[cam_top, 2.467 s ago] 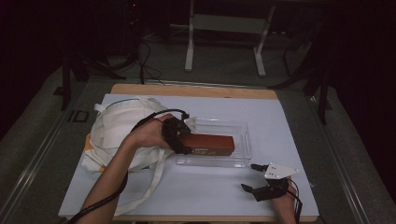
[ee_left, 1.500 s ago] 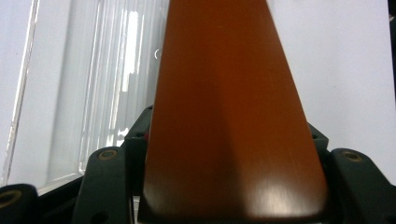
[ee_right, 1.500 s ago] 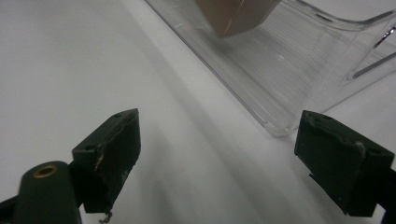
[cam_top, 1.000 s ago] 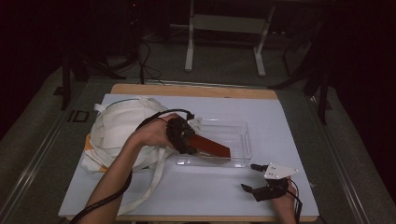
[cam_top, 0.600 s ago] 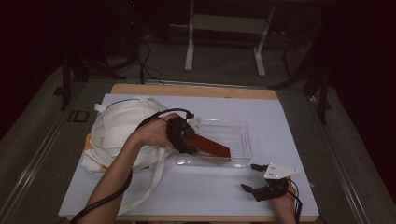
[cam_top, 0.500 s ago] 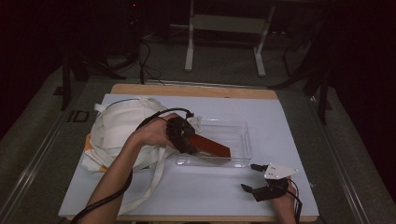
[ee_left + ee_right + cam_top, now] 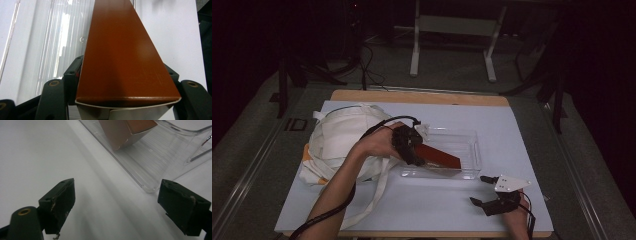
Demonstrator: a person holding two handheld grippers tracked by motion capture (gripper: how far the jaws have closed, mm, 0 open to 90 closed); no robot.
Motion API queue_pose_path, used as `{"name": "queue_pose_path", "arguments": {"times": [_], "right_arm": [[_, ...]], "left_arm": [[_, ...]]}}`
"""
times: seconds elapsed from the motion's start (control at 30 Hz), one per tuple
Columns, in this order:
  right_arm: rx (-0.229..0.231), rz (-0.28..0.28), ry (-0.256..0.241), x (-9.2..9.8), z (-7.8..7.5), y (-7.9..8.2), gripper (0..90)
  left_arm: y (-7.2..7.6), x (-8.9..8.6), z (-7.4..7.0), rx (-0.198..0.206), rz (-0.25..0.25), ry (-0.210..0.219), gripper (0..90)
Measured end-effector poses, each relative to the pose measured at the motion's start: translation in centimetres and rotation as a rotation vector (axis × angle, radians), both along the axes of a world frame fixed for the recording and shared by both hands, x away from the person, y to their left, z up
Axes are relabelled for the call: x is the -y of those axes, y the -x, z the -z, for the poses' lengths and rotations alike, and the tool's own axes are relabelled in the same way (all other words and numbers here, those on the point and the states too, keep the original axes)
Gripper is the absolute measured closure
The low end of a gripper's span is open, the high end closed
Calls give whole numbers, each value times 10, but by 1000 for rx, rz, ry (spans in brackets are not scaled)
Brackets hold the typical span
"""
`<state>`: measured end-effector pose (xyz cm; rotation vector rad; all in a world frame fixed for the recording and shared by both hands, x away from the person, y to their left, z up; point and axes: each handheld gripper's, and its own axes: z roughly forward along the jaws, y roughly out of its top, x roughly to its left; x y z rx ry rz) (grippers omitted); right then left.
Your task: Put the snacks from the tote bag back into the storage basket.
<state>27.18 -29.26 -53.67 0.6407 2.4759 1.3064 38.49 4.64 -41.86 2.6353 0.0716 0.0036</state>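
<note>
**Brown box tipped into the clear tray, left jaws clamped on its end**

We look down from the high view and find the left gripper [image 7: 411, 145] just left of centre frame, our left hand [image 7: 374, 143] wrapped behind it. It has the brown box [image 7: 439, 156] by its near end, and the box slants to the right and down into the clear plastic tray [image 7: 473, 150], its far end low inside the tray, the gripped end raised over the tray's left rim.

In the left gripper view we get it close: the brown box [image 7: 122, 50] runs from the bottom of the frame straight to the top edge, its orange-brown face broad and smooth, a pale underside showing at the bottom. The two black jaws press on either flank of it, closed on the box. Behind it, at the upper left, we see the ribbed floor of the clear plastic tray [image 7: 50, 37].

Lower right in the high view, the right gripper [image 7: 482, 191] rests on the white table surface [image 7: 532, 140], just below the tray's near right corner and apart from it. The right gripper view shows its jaws spread wide with nothing between them, only bare white table surface [image 7: 37, 150]. At the top of that frame we see the clear plastic tray [image 7: 150, 165] and a corner of the brown box [image 7: 125, 130] dipping into it.

To the left in the high view, a white cloth bag [image 7: 337, 140] lies slumped beside the tray, its straps trailing toward the lower edge.
</note>
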Motion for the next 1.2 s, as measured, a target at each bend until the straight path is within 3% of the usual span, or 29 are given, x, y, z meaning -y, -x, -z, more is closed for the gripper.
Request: {"name": "queue_pose_path", "arguments": {"times": [0.33, 0.7, 1.2], "right_arm": [[1, -2, 2, 0, 0, 0, 145], [0, -3, 2, 0, 0, 0, 145], [1, -4, 4, 0, 0, 0, 145]], "left_arm": [[-2, 5, 4, -28, -13, -14, 373], [-3, 7, 4, -62, -10, 3, 353], [-2, -1, -1, -45, -24, 16, 354]]}}
